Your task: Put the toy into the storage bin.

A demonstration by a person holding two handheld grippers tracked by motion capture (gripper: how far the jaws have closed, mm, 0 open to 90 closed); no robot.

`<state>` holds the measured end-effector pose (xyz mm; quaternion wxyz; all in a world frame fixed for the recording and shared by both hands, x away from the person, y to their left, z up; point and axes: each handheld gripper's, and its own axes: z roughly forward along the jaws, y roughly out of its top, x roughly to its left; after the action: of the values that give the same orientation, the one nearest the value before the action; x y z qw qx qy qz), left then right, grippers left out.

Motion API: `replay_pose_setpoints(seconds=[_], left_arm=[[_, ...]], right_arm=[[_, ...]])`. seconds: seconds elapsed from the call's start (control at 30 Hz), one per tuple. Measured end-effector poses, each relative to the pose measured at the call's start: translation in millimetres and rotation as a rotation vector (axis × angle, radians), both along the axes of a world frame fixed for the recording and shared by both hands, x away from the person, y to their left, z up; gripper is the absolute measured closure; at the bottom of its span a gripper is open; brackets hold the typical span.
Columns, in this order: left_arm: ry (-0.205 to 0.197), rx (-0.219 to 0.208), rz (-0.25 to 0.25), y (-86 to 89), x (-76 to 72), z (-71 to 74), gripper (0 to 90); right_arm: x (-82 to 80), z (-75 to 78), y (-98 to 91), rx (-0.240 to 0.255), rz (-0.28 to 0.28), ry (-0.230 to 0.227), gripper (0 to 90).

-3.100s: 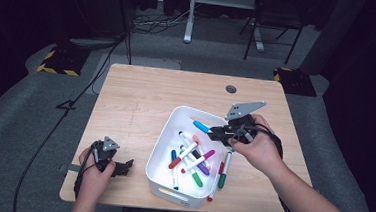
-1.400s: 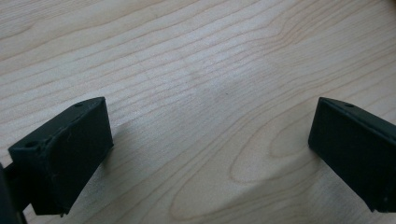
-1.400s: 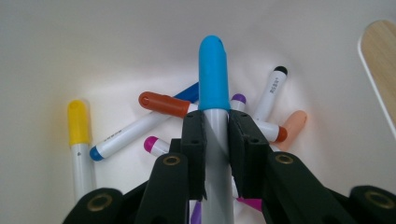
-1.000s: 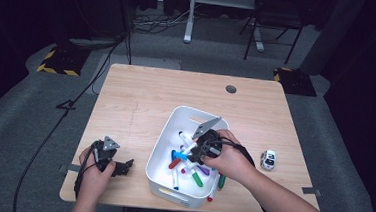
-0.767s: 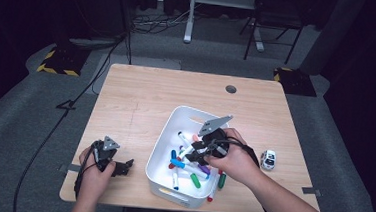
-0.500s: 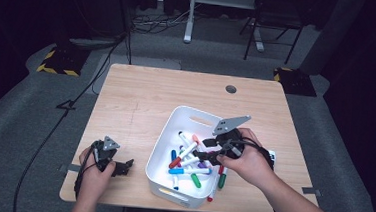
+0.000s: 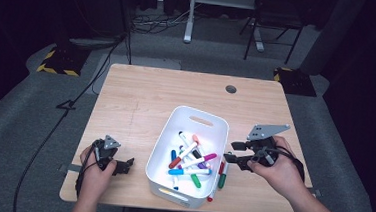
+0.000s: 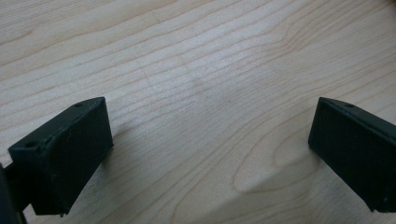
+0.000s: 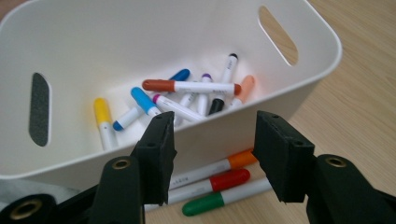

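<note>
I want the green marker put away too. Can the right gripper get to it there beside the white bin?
Probably yes. The right gripper has open, empty jaws just above the green marker, which lies uncovered on the table beside the white bin.

My right hand-held gripper (image 7: 236, 153) is black, with blocky jaws, brass-ringed screw holes, a grey three-cornered plate and a black cable.

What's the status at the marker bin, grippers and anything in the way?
Right gripper open, nothing held, beside the white bin, jaws just been opening. Left gripper open on bare table. Three markers outside against the bin wall. Nothing in the way.
</note>
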<state>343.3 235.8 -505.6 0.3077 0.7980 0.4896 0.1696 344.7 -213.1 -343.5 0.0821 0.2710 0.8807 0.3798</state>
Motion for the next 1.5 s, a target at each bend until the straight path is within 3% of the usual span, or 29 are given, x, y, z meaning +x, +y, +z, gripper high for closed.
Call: replay_pose_setpoints(seconds=[0.2,0.53,0.67,0.77,0.87,1.17,1.33,1.5], left_arm=[[-0.002,0.000,0.000,-0.1,0.2,-0.2,0.0],[-0.002,0.000,0.000,-0.1,0.2,-0.2,0.0],[-0.002,0.000,0.000,-0.1,0.2,-0.1,0.0],[-0.002,0.000,0.000,-0.1,0.2,-0.2,0.0],[-0.002,0.000,0.000,-0.1,0.2,-0.2,0.1],[-0.002,0.000,-0.001,-0.1,0.2,-0.1,0.0],[-0.002,0.000,-0.001,-0.1,0.3,-0.1,0.0],[-0.002,0.001,-0.004,-0.1,0.9,0.0,0.0]], right_arm=[[2.1,-23.7,-16.6,0.012,-0.073,0.033,46.3],[17.1,-71.6,-27.6,-0.026,-0.167,0.031,44.3],[22.5,-90.2,-29.7,-0.036,-0.189,0.051,43.1],[25.3,-102.1,-29.3,-0.030,-0.204,0.034,42.9],[27.9,-112.5,-27.3,-0.055,-0.210,0.022,41.5],[28.8,-131.2,-15.3,-0.068,-0.216,0.020,40.5],[29.5,-138.7,-19.2,-0.085,-0.241,0.033,41.0],[24.6,-143.0,-29.5,-0.101,-0.264,0.039,54.4]])
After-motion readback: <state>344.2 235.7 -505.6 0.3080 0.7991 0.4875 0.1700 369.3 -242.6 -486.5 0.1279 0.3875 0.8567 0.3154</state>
